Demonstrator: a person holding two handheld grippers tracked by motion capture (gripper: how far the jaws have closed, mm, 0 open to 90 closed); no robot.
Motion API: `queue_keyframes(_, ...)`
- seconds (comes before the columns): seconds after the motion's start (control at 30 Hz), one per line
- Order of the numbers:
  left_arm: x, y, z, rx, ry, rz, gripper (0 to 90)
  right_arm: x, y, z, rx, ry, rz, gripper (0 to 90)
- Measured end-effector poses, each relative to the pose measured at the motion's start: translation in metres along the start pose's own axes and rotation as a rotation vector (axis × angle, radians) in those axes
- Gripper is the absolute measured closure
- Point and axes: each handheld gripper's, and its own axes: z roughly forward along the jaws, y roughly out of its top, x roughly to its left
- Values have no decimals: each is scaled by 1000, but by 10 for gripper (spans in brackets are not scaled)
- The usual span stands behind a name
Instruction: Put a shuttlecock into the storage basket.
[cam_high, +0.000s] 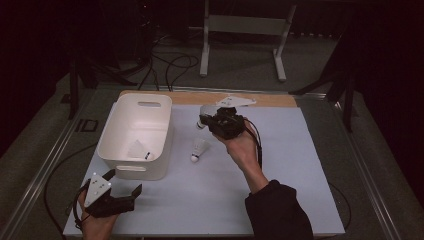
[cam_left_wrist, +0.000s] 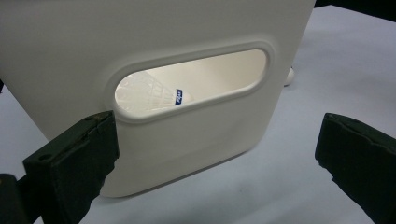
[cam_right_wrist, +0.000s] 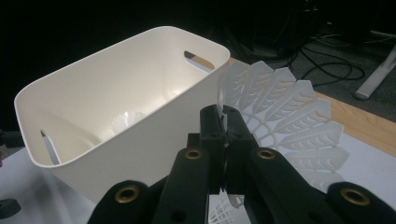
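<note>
**Shuttlecock pinched beside the white bin**

A person works at a table (cam_high: 300, 200) covered in pale blue, a gripper in each hand, with a white plastic bin (cam_high: 120, 145) as the fixed point of the scene. The right gripper (cam_high: 202, 122), held up just to the right of the bin's far end, has its jaws clamped tight on the feather skirt of a white shuttlecock (cam_right_wrist: 289, 116); in the right gripper view the thin edge of the skirt is squeezed between the black pads while the rest of the fan spreads beyond them, just outside the bin's rim. A second shuttlecock (cam_high: 199, 150) lies on the table just to the right of the bin, cork end toward the person. A third shuttlecock (cam_high: 137, 150) rests on the bin's floor and shows through the handle slot (cam_left_wrist: 191, 81) in the left gripper view. The left gripper (cam_high: 125, 187) hovers near the bin's near wall, its jaws spread wide, grasping nothing.
</note>
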Motion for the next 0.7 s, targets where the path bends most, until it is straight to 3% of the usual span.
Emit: queue_keyframes(0.7,0,0,0,-2,0,-1,1,8,6,6,-7,22,-5,894)
